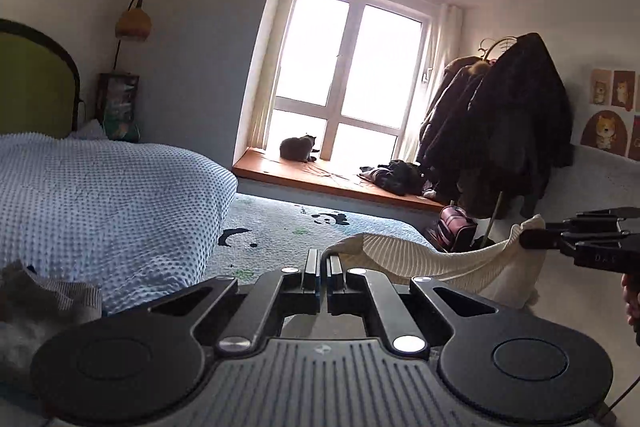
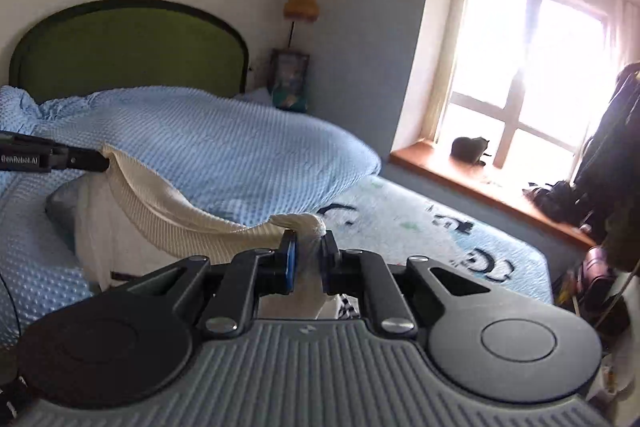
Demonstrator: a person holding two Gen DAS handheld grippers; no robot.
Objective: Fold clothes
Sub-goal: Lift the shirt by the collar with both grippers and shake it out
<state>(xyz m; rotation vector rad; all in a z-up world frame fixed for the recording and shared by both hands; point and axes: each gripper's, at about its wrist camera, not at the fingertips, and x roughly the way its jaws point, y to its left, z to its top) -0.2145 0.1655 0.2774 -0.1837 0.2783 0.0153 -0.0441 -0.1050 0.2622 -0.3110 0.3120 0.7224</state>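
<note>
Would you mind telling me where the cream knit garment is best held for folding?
Along its ribbed edge, at the two ends, coming from above. The cream knit garment hangs lifted over the bed, its edge sagging between the left hand-held gripper and right hand-held gripper, both already clamped there.

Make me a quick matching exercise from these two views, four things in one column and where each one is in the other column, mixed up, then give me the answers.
Things:
1. cream knit garment
2. cat
3. dark coats
4. blue blanket

Places:
A. sitting on the wooden window sill
B. heaped on the bed in front of the green headboard
C. stretched in the air between the left gripper and the right gripper
D. hanging on the rack to the right of the window

Pairs: 1-C, 2-A, 3-D, 4-B
</note>
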